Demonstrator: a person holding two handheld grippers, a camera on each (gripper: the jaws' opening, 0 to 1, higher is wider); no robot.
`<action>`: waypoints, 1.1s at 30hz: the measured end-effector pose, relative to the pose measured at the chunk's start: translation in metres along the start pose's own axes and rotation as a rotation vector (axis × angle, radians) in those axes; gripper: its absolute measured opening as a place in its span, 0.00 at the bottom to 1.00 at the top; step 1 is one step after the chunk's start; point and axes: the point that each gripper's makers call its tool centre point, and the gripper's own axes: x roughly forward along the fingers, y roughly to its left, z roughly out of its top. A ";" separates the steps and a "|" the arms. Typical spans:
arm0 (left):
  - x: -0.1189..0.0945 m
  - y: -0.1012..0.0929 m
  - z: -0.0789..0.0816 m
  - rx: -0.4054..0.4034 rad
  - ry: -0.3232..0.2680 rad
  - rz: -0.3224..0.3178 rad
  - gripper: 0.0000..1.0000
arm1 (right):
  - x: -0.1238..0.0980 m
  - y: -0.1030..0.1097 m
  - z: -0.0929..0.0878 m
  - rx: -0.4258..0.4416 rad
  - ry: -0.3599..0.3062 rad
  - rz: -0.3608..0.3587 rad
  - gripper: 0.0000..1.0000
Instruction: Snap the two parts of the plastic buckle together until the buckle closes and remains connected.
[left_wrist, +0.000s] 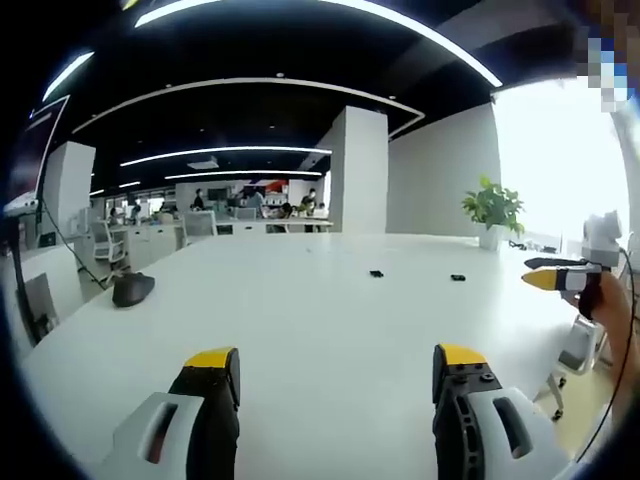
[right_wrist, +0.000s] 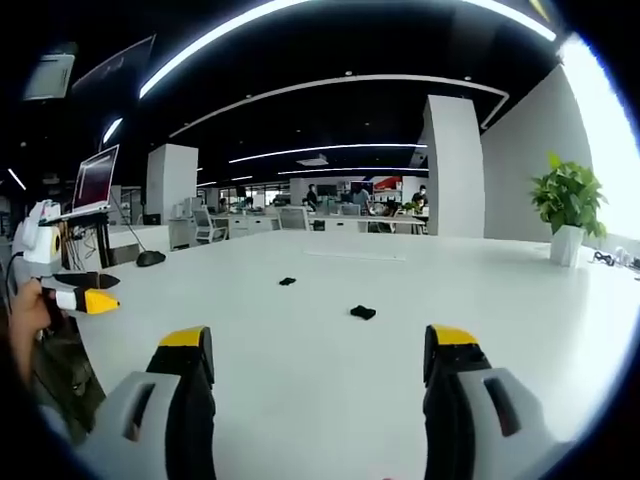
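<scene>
**Buckle halves still apart, nothing gripped**

Left gripper view: left gripper (left_wrist: 338, 375) held low over the white table (left_wrist: 300, 310), jaws spread wide, empty. Two small black buckle parts far ahead on the tabletop, the nearer-left buckle part (left_wrist: 376, 273) and the other buckle part (left_wrist: 457, 277), well apart from each other. Computer mouse (left_wrist: 132, 289) off to the left; potted plant (left_wrist: 493, 212) at the far edge. Right gripper (left_wrist: 556, 274) entering from the right, yellow-tipped, too edge-on to tell its state here.

Right gripper view: right gripper (right_wrist: 318, 375) likewise wide open, holding nothing. Same two pieces ahead, separate and untouched. Laptop (right_wrist: 95, 182) on a stand at left.

Judged from this: task barely begun. Both pickups, alignment and snapping all left.
</scene>
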 end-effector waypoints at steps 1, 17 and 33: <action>0.000 0.000 -0.001 0.007 0.005 -0.003 0.81 | 0.001 0.000 0.000 0.001 -0.003 0.009 0.85; -0.004 -0.010 0.028 0.117 -0.042 -0.136 0.80 | 0.003 0.014 -0.002 0.005 0.012 0.113 0.84; -0.001 -0.021 0.048 0.147 -0.058 -0.208 0.79 | -0.009 0.020 -0.006 0.009 0.031 0.119 0.83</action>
